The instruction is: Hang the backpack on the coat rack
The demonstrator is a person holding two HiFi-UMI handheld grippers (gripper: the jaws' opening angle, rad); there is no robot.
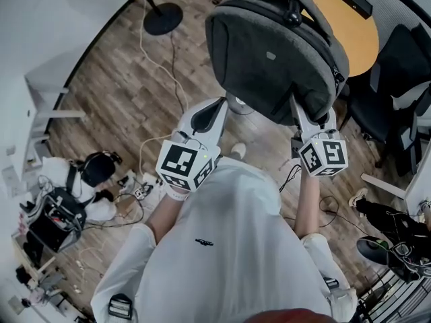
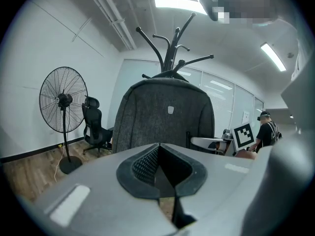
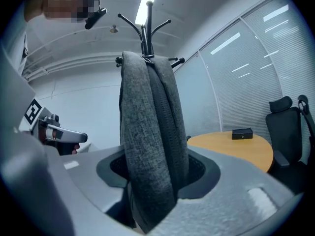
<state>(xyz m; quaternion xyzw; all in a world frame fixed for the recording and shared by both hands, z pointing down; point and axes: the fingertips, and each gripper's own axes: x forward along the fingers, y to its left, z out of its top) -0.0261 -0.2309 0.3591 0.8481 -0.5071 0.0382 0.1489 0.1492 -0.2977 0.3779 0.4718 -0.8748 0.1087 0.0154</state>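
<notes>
A grey backpack (image 1: 269, 52) hangs upright from the black coat rack (image 2: 170, 48), its top loop over a hook near the pole (image 3: 146, 28). My right gripper (image 1: 296, 106) is at its lower right edge. In the right gripper view that edge (image 3: 147, 132) runs down between the jaws, with a gap to the pads on both sides, so my right gripper (image 3: 155, 173) stands open around it. My left gripper (image 1: 222, 103) points at the backpack's lower left, a little short of it. In the left gripper view the backpack (image 2: 165, 117) hangs ahead and my left gripper (image 2: 160, 168) is shut and empty.
A standing fan (image 2: 63, 100) is at the left, its round base (image 1: 163, 17) on the wood floor with a cable beside it. A round wooden table (image 1: 350, 25) and black office chairs (image 1: 397, 79) are at the right. Bags and gear (image 1: 60, 207) lie at the left. Another person (image 2: 268, 129) stands behind.
</notes>
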